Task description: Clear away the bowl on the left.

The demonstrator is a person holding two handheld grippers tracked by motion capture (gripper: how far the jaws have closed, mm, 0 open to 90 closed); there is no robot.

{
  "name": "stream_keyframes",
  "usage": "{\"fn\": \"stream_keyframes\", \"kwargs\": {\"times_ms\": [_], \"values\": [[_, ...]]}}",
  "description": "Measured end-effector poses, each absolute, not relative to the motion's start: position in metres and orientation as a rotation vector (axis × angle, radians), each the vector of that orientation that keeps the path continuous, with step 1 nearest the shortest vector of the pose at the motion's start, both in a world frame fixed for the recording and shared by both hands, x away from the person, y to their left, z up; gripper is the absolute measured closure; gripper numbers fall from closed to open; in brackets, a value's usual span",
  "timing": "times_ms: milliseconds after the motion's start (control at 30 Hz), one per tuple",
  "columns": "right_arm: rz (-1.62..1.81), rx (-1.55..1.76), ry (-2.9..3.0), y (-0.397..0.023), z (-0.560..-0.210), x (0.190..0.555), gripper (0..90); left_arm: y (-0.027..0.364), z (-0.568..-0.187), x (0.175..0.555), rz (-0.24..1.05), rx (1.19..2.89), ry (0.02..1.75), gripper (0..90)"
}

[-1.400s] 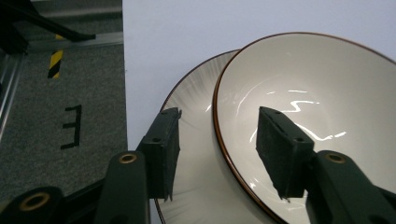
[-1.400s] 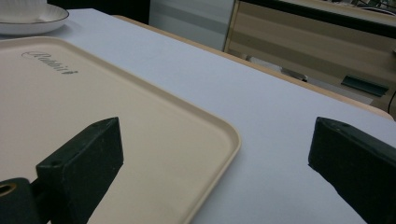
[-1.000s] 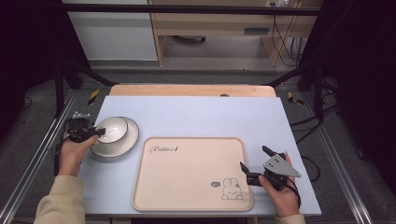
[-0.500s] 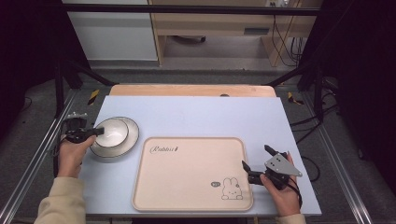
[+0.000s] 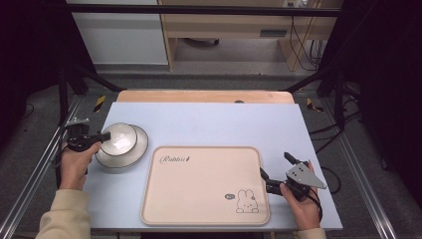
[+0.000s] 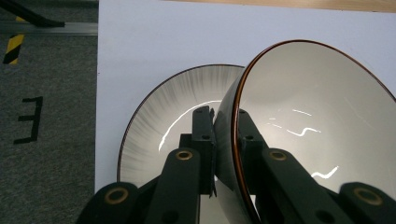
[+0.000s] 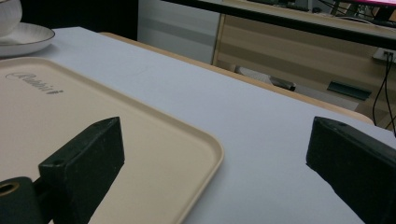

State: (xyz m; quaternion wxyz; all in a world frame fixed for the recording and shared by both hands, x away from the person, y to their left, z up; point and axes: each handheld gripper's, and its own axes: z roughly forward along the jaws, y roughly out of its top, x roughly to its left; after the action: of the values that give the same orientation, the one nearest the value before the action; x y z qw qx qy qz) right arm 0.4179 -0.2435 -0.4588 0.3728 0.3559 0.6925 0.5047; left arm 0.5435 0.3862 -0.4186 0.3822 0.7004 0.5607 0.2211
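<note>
Looks like early days here: the left hand-held gripper (image 6: 224, 140) is pinching the rim of the bowl (image 5: 118, 138), tilted over the plate (image 5: 137, 149) at the left of the surface (image 5: 209, 122), and nothing's on the beige tray (image 5: 204, 186) yet. The right hand-held gripper (image 7: 215, 172) sits spread wide at the tray's right edge, holding nothing. The tray has cursive writing that seems to say "Rabbit" plus a little bunny drawing.

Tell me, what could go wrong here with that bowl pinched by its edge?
The left gripper holds the bowl by its rim alone, tilted over the plate. The glossy rim could slip from the jaws, and the bowl would drop and perhaps chip on the plate. Carried to the tray, the bowl might knock its raised edge. The right gripper hangs open at the tray's far corner, so nothing steadies the tray yet.
</note>
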Motion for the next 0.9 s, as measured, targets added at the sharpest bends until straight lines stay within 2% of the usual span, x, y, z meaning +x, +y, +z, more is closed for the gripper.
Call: {"fn": "stream_keyframes", "kwargs": {"times_ms": [667,900], "values": [[1.291,0.881,1.751,-0.246,-0.461,0.419,4.2,0.367,-0.407,0.535,0.54,1.775,1.389,81.9],[1.307,0.87,1.747,-0.245,-0.461,0.418,3.8,0.362,-0.404,0.529,0.492,1.748,1.369,81.8]]}}
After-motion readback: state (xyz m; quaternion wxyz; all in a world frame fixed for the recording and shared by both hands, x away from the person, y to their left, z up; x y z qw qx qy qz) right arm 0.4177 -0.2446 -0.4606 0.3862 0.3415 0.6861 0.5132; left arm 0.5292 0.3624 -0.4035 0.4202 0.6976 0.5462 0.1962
